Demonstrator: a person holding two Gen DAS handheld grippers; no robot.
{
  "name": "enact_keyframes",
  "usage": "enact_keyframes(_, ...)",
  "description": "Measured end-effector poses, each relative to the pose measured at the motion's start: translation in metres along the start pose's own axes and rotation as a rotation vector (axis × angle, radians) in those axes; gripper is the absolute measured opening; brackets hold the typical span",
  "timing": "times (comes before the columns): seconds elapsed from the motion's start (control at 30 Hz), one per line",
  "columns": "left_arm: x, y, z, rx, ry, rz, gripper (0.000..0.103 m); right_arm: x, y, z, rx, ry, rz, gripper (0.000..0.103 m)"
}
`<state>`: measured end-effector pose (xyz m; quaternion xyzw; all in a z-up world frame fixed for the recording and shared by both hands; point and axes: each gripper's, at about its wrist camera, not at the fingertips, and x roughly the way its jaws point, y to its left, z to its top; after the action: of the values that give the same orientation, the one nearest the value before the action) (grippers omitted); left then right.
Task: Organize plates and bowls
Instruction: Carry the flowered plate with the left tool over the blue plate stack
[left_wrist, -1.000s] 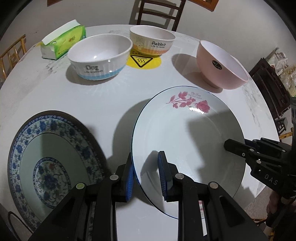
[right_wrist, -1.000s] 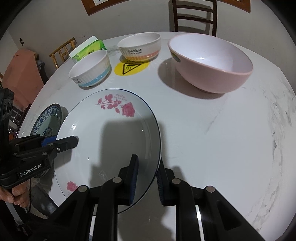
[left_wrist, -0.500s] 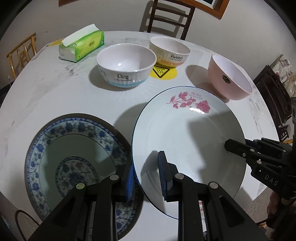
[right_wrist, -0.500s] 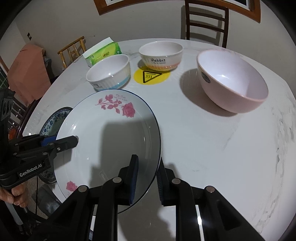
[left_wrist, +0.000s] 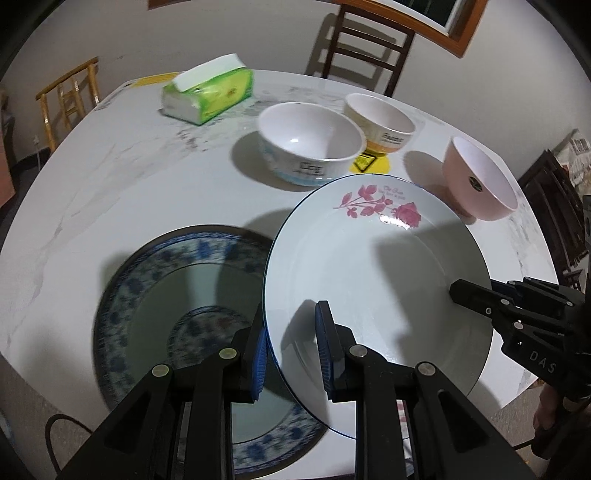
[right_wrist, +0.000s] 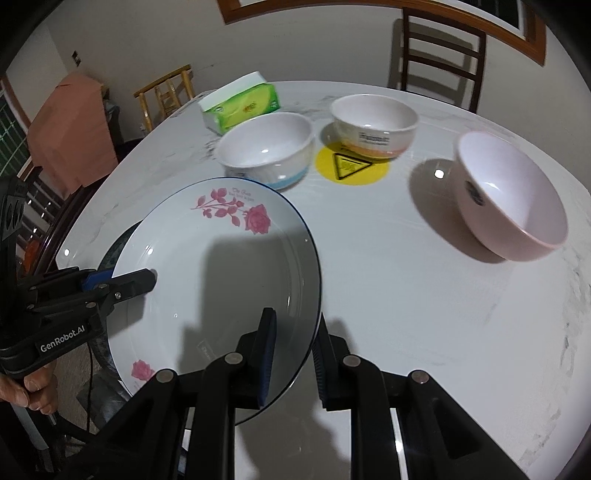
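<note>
Rose plate carried sideways, now overlapping blue-patterned plate below.

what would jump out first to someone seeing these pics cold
The rose plate, held up in the foreground with the left gripper and right gripper clamped on opposite rims. Under its left edge lies a blue-patterned plate on the white table. Behind stand three bowls: a blue-banded one, an orange-banded one and a pink one off right.
</note>
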<state>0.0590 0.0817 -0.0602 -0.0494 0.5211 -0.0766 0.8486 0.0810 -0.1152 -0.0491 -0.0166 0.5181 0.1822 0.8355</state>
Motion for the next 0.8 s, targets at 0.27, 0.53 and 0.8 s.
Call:
enact_keyframes(0.27, -0.012, 0.041, -0.01, -0.061, -0.008, 0.042, 0.021, 0.016, 0.039, 0.009, -0.056, 0.021, 0.043, 0.019)
enact_keyframes(0.53, -0.019, 0.075, -0.024, -0.114, -0.005, 0.078, 0.021, 0.036, 0.073, 0.015, -0.101, 0.049, 0.077, 0.019)
enact_keyframes(0.8, -0.017, 0.097, -0.031, -0.149, 0.003, 0.095, 0.021, 0.049, 0.091, 0.017, -0.12, 0.072, 0.09, 0.019)
